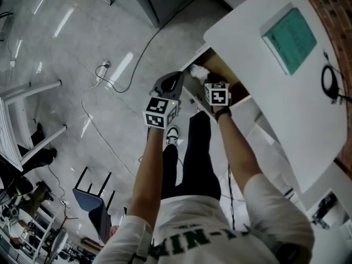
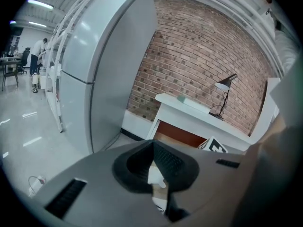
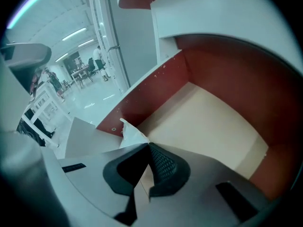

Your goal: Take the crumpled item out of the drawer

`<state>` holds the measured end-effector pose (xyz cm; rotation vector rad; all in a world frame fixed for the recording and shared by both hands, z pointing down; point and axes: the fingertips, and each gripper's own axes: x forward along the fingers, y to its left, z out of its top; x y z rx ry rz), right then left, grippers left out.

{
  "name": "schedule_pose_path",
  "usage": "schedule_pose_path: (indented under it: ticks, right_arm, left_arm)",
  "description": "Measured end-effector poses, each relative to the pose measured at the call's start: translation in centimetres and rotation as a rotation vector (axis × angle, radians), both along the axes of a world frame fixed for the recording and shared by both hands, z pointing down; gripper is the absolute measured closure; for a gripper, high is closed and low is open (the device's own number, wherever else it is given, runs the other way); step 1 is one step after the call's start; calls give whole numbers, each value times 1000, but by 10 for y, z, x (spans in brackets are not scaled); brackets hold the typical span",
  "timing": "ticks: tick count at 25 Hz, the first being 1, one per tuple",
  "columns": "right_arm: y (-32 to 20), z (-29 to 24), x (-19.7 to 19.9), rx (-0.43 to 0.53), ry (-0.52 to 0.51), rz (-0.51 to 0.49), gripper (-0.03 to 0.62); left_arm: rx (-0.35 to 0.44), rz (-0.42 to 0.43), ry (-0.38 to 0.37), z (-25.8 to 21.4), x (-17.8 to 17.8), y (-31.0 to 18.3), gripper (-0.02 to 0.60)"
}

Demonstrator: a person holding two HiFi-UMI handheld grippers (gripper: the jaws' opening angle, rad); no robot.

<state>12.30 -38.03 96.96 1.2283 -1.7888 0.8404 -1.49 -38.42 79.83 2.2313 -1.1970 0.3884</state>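
Two tongs, both pressed together: right gripper (image 3: 147, 144) pinches crumpled paper (image 3: 131, 135) at tips, over drawer (image 3: 208, 122) floor; left gripper (image 2: 154, 142) empty, just beside.

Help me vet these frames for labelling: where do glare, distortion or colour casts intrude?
Head view: light streaks glare on the glossy floor. Left gripper view: fisheye bows the brick wall, corners black. Right gripper view: cyan cast at left, the crumpled item slightly soft at the jaw tips.

Bright ceiling strips (image 2: 40, 4) glare off the glossy floor (image 1: 66, 48); fisheye edges bend and darken.
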Motion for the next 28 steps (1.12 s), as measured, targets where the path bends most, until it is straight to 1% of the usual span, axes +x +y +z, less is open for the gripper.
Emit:
schedule_pose_path:
  ticks: [4, 8, 11, 15, 17, 20, 24, 28]
  right_arm:
    - [15, -30, 3, 19, 11, -3, 589]
    - [24, -64, 3, 53, 1, 14, 589]
    - [36, -96, 3, 78, -13, 35, 589]
    - [58, -141, 12, 102, -27, 90, 589]
    - [68, -159, 19, 131, -33, 124, 589]
    - [88, -190, 17, 168, -44, 154, 590]
    - [108, -235, 17, 253, -55, 187, 589]
    - [120, -285, 11, 334, -95, 212, 589]
  left_arm:
    - [5, -75, -6, -25, -13, 9, 584]
    - [4, -108, -18, -44, -26, 20, 584]
    - [3, -107, -15, -62, -29, 30, 584]
    - [29, -80, -10, -95, -26, 45, 584]
    - [39, -69, -4, -110, -26, 56, 584]
    - [58, -60, 0, -133, -30, 71, 584]
    - [115, -54, -2, -170, -26, 83, 584]
    - [163, -45, 1, -205, -24, 94, 584]
